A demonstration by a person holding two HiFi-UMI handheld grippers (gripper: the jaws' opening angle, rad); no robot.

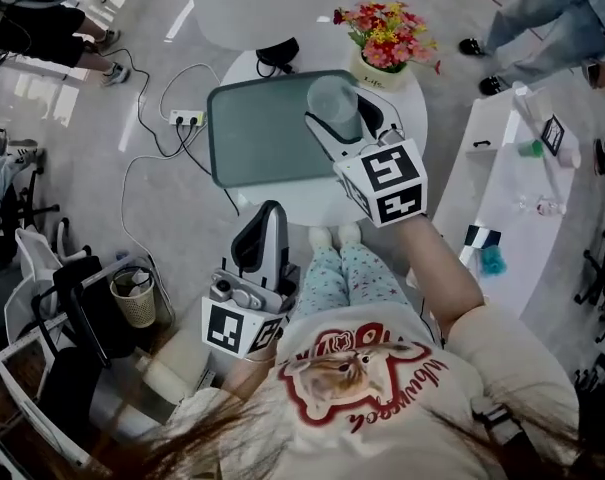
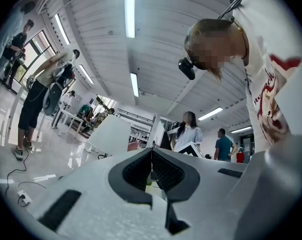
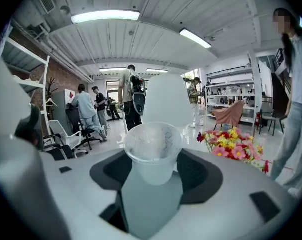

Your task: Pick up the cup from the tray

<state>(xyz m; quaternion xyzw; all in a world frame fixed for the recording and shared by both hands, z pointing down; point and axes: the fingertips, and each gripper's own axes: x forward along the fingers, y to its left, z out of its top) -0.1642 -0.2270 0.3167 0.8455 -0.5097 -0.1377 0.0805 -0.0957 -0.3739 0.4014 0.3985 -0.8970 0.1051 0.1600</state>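
A clear plastic cup (image 1: 334, 103) stands upright over the right part of the grey-green tray (image 1: 252, 138), which lies on a small round white table (image 1: 307, 203). My right gripper (image 1: 332, 130) is shut on the cup, one jaw on each side of it. In the right gripper view the cup (image 3: 151, 151) fills the space between the dark pads (image 3: 198, 176), with the tray (image 3: 151, 204) beneath it. Whether the cup touches the tray I cannot tell. My left gripper (image 1: 271, 216) hangs low near my lap, away from the table, and points upward (image 2: 151, 156), shut with nothing in it.
A pot of pink and yellow flowers (image 1: 387, 33) stands just behind the cup at the table's far right. A power strip (image 1: 187, 118) and cables lie on the floor to the left. A long white table (image 1: 502, 198) runs along the right. People stand around the room.
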